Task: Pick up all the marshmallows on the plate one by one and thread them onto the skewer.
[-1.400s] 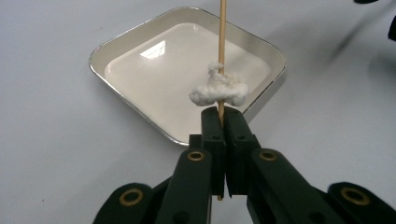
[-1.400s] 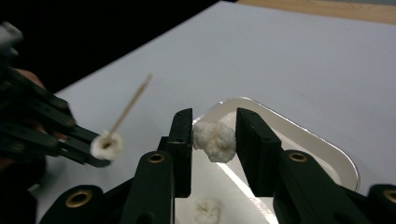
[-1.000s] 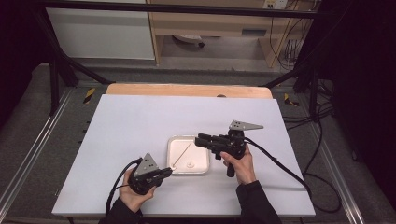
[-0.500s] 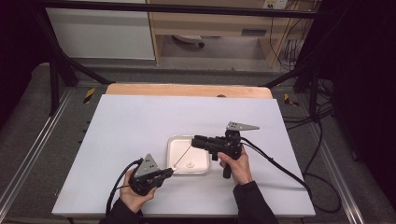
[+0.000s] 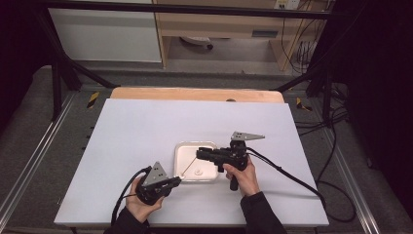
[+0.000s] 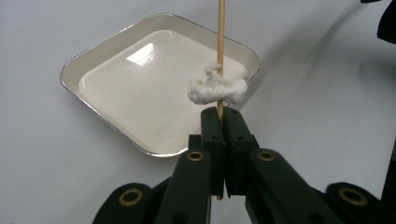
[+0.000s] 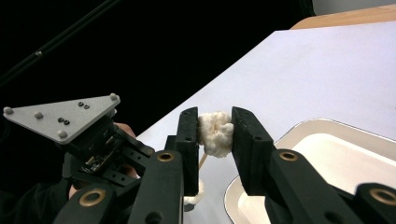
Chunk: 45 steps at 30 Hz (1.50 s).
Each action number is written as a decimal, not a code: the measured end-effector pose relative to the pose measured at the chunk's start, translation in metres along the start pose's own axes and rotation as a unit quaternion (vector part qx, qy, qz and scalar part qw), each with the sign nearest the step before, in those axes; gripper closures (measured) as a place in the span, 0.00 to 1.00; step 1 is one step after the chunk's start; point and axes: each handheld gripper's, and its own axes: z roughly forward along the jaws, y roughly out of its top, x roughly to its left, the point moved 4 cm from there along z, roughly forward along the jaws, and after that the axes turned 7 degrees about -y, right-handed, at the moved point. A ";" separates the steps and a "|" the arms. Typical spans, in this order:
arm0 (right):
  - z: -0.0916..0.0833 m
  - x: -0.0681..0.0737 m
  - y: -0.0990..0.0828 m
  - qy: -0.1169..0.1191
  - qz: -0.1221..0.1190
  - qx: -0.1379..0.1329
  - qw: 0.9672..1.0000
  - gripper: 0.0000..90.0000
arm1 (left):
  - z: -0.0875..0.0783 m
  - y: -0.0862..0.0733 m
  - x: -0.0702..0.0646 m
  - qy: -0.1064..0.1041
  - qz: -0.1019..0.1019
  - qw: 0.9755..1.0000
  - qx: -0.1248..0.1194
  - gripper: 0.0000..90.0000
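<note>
The skewer [image 6: 221,42] runs off the frame's top edge, and its lower end hides behind the jaws.

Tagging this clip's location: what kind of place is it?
Probably a lab recording bench, not a kitchen: a white table inside a black frame, loose cables on the floor, and a person working handheld grippers over one tray.

White table top [image 5: 146,126], wood edge [image 5: 195,94] at far side.

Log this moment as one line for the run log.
left gripper: shut on skewer | right gripper: jaws just closing onto white lump at skewer tip | second lump on skewer | tray: beneath
</note>
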 end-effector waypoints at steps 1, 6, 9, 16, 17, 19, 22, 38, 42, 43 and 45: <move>0.000 0.000 -0.001 0.001 0.000 0.001 1.000 0.83 | 0.000 0.000 0.000 -0.001 0.001 1.000 0.001 0.98; 0.003 0.001 -0.005 0.003 0.000 0.007 1.000 0.84 | 0.002 -0.001 -0.001 0.001 0.000 1.000 0.002 0.98; 0.004 0.002 -0.008 0.003 -0.003 0.006 1.000 0.85 | 0.002 -0.001 -0.001 0.000 -0.001 1.000 0.003 0.98; 0.006 0.005 -0.014 0.008 -0.005 0.008 1.000 0.86 | 0.003 -0.001 -0.002 -0.002 -0.002 1.000 0.000 0.98; 0.006 0.006 -0.015 0.008 -0.005 0.009 1.000 0.86 | 0.003 -0.001 -0.002 -0.003 -0.003 1.000 -0.001 0.98; 0.007 0.006 -0.017 0.009 -0.008 0.011 1.000 0.87 | 0.003 0.000 -0.002 -0.009 -0.003 1.000 -0.010 0.98; 0.016 0.009 -0.030 0.013 -0.016 0.045 0.999 0.86 | 0.000 0.009 -0.005 -0.001 0.003 1.000 -0.020 0.98; 0.022 0.013 -0.035 -0.014 -0.031 0.046 0.998 0.53 | -0.002 0.004 0.006 0.003 -0.033 0.999 -0.033 0.98; 0.013 0.012 -0.027 -0.051 -0.058 0.036 0.996 0.36 | -0.005 0.003 0.009 0.006 -0.034 0.999 -0.031 0.98; 0.011 0.010 -0.026 -0.061 -0.061 0.037 0.996 0.31 | -0.005 0.002 0.010 0.006 -0.034 0.999 -0.031 0.98; 0.008 0.007 -0.024 -0.085 -0.077 0.040 0.993 0.26 | -0.005 0.002 0.011 0.007 -0.034 0.999 -0.027 0.98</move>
